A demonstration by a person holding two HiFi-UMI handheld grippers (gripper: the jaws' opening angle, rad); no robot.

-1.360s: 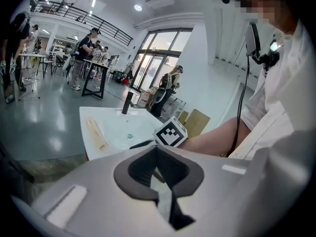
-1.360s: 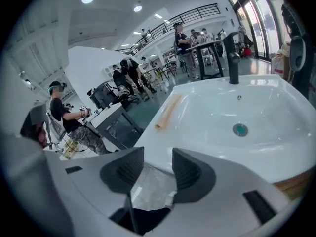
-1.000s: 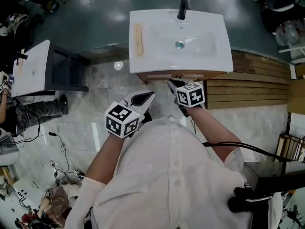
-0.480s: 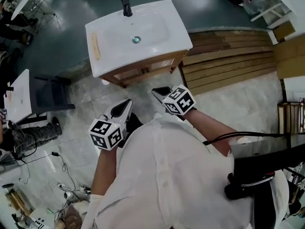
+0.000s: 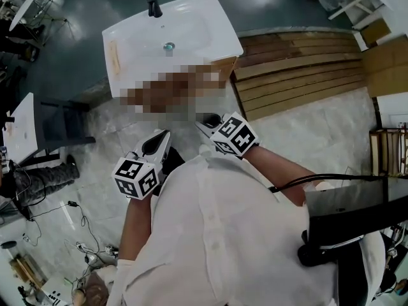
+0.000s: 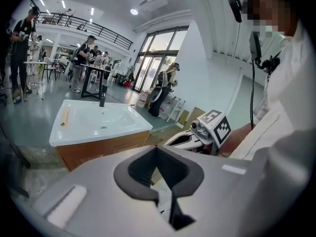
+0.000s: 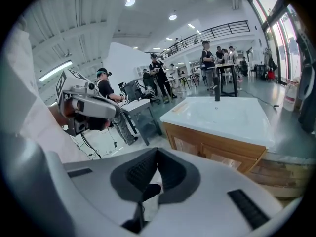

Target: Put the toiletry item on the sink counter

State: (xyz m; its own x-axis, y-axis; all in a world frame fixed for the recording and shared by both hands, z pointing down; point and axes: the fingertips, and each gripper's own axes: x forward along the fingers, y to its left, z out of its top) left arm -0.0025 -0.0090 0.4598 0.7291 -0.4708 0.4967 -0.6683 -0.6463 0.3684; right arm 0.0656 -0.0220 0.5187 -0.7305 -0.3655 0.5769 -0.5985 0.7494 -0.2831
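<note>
Facing the white sink counter point(image 5: 204, 18), well ahead of both tongs. Holding left gripper point(image 5: 167, 133) and right gripper point(image 5: 203, 121) side by side, jaws together on nothing, probably being done carrying. Leaving the tan toiletry item point(image 5: 115, 51) lying on its rim, far ahead-left.

**Legible text, labels, numbers: none readable.**

The only printed marks are black-and-white square code patterns with no letters or digits. They sit on the left marker cube point(image 5: 135, 177) of the left gripper point(image 5: 164, 135), at 8 o'clock in the head view. They also sit on the right marker cube point(image 5: 234, 134) of the right gripper point(image 5: 201, 122), just off centre toward 3 o'clock. The left gripper view shows the right marker cube's pattern at 3 o'clock. Any other print in the room is too small or too blurred to read.
</note>
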